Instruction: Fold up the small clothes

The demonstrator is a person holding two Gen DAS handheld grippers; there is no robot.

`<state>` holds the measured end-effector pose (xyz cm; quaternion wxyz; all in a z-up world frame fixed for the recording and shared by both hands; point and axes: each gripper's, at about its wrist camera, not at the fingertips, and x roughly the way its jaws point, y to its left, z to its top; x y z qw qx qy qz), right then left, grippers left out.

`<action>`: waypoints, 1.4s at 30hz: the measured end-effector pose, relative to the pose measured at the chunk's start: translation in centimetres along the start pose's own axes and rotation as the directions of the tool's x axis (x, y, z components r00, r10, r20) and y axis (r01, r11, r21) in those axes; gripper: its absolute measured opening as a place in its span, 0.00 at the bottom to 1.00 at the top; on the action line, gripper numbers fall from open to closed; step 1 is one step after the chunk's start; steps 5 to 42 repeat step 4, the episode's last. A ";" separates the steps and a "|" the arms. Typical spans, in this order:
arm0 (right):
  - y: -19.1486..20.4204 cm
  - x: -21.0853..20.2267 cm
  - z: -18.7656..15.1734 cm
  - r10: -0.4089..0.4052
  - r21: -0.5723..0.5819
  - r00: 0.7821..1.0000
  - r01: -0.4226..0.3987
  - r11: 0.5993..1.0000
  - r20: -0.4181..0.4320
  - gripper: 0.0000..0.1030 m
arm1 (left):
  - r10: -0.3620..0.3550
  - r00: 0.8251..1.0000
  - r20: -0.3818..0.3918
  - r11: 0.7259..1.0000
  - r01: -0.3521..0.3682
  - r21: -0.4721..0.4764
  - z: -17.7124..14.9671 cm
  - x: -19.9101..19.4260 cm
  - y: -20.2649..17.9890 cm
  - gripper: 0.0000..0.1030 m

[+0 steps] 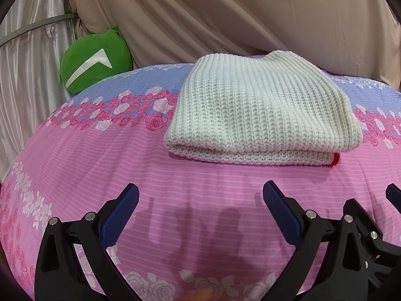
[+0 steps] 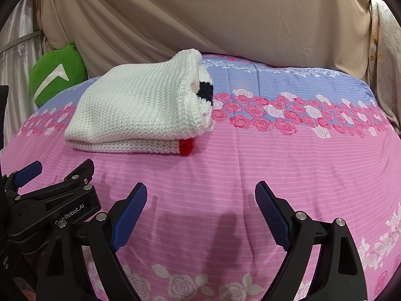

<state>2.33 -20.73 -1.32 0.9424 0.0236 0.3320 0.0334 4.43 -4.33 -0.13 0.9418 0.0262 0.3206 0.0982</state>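
Knitwear (image 1: 260, 110), white and ribbed, is seen folded into a thick rectangle on the bed (image 1: 175, 165), which is covered by a pink striped sheet with bands of roses and a blue strip. A red patch (image 2: 186, 146) is shown at the lower near corner of the fold, and a dark patch (image 2: 206, 92) at its open right end. Both grippers are held low over bare sheet, short of the garment and apart from it. The left gripper (image 1: 200, 205) is seen with its jaws spread wide, nothing between them. The right gripper (image 2: 200, 203) is likewise held with jaws wide apart and empty. A green cushion (image 1: 92, 62) is propped at the bed's far left edge, against beige drapery (image 1: 225, 12).
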 end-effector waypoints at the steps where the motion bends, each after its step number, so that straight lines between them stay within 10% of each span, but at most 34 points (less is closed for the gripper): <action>1: 0.1 0.0 0.0 -0.001 0.000 1.000 0.001 1.000 0.000 0.84 | 0.000 1.000 0.001 1.000 0.000 0.001 0.0 0.0 0.0 0.92; 42: 0.1 0.0 0.0 -0.001 0.000 1.000 0.001 1.000 0.001 0.84 | -0.001 1.000 -0.001 1.000 0.001 0.000 0.0 0.0 -0.2 0.92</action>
